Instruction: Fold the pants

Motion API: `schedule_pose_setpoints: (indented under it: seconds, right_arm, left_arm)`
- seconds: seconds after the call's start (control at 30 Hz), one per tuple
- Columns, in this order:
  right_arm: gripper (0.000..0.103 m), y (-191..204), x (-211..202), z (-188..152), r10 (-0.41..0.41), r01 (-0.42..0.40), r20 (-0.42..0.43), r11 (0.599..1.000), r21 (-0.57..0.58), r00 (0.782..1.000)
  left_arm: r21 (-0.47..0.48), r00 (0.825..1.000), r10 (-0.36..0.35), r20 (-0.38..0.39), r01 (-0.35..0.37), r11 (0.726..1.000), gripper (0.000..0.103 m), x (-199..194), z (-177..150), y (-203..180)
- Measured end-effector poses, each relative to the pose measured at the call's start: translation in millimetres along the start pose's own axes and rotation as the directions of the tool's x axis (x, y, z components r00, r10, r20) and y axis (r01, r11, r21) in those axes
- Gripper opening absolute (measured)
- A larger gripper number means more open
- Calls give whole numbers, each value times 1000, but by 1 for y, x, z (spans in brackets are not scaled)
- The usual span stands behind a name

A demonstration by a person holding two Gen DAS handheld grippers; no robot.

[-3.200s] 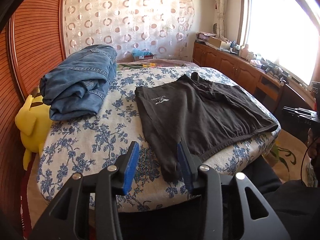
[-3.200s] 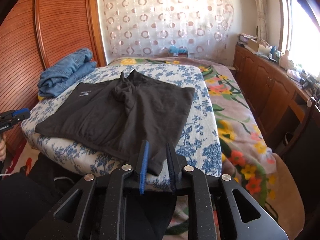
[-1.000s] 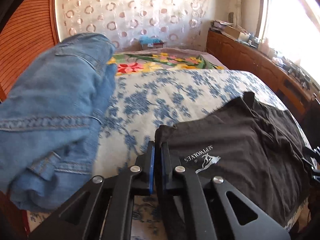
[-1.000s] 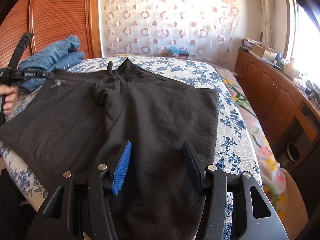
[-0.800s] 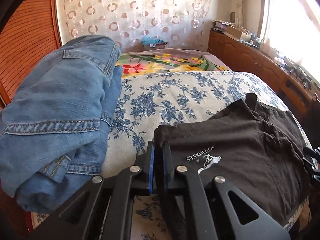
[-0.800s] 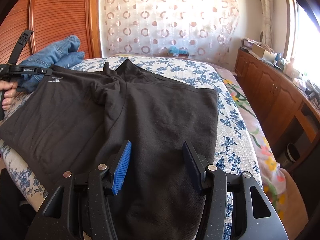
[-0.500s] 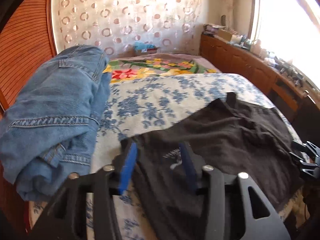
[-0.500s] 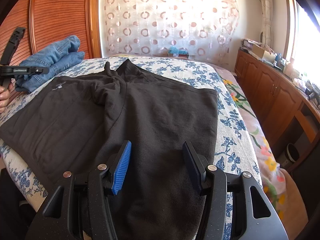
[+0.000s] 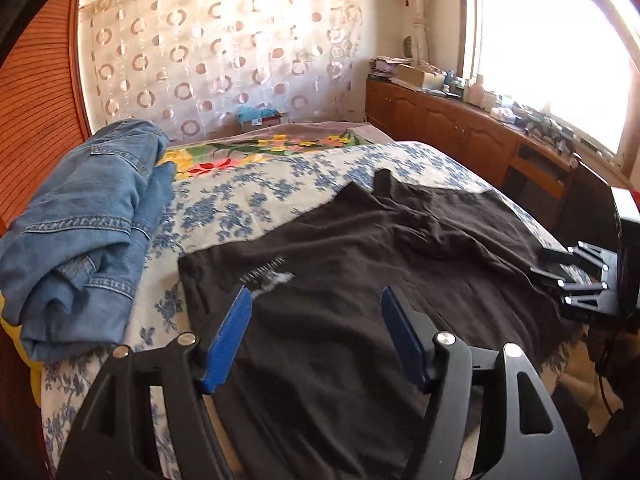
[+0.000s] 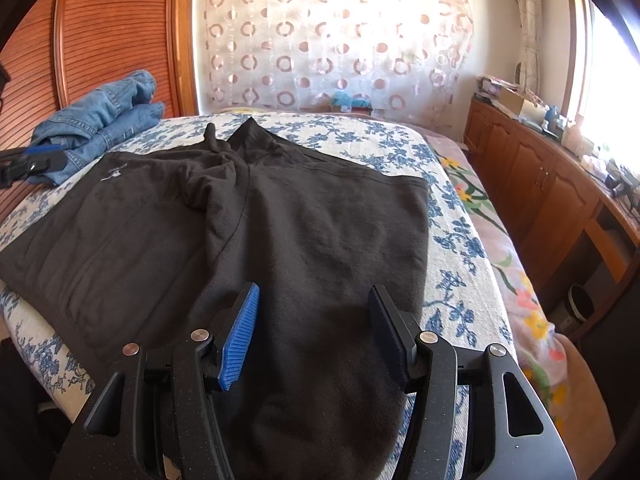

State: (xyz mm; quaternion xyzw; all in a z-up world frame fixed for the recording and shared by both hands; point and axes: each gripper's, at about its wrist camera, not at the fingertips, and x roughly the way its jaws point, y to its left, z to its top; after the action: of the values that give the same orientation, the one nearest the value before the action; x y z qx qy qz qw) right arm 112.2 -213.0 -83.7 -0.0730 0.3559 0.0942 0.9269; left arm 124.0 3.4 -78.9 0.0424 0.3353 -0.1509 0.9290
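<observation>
While the black pants (image 9: pixel 360 280) are lying spread across the blue-flowered bed (image 9: pixel 248 196), we are holding both hand-held grippers over their near edge. Our left hand-held gripper (image 9: pixel 316 336) is standing with its jaws spread; they have just been opening, and the cloth is lying below them, not pinched. A small white logo (image 9: pixel 268 276) on the pants is showing just beyond the left blue pad (image 9: pixel 226 344). Our right hand-held gripper (image 10: pixel 312 332) is also standing spread, its jaws having just been opening a little further, with the dark fabric passing under the gap and no pad pressing on it. From the right view, the pants (image 10: pixel 248 232) are lying flat with a bunched ridge running down the middle. The near end is hanging over the bed's edge. A folded pile of jeans (image 9: pixel 84 216) is sitting on the bed beside the pants, near the wooden headboard (image 10: pixel 112 28). A patterned curtain (image 9: pixel 224 60) is hanging behind, and wooden cabinets (image 10: pixel 540 184) are running along the window side.
</observation>
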Motion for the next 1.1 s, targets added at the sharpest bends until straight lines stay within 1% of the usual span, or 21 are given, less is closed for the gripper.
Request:
schedule_pose_setpoints:
  seconds: [0.07,0.17,0.37,0.57,0.63,0.7,0.87,1.1]
  right_arm:
    - [57,1,-5,0,5,-5,-8,1000,-1,1000]
    - [57,-2,-20,-2,13,-13,8,1000,14,1000]
    - [57,-21,-49,-10,20,-22,20,996,92,1000]
    - [57,-33,-60,-21,16,-15,-2,992,122,1000]
    - [54,-34,-61,-26,20,-18,-13,991,131,1000]
    - [48,-36,-62,-32,30,-27,-21,990,141,999]
    - [42,-36,-67,-38,63,-58,-25,985,164,998]
    - [41,-28,-64,-38,64,-56,-48,987,147,997]
  left_arm:
    - [5,1000,-3,-8,3,1000,67,-2,-5,-7]
    - [12,1000,-3,-10,3,1000,67,-7,-14,-17]
    - [7,999,-9,-36,9,1000,67,-8,-30,-31]
    - [14,998,-4,-65,5,1000,67,-5,-41,-39]
    - [11,997,-8,-73,8,1000,67,-4,-46,-40]
    - [9,997,-7,-79,7,1000,67,-4,-50,-40]
    - [1,996,-9,-93,9,1000,67,-3,-57,-39]
    - [-14,994,-3,-107,1,1000,67,0,-64,-34]
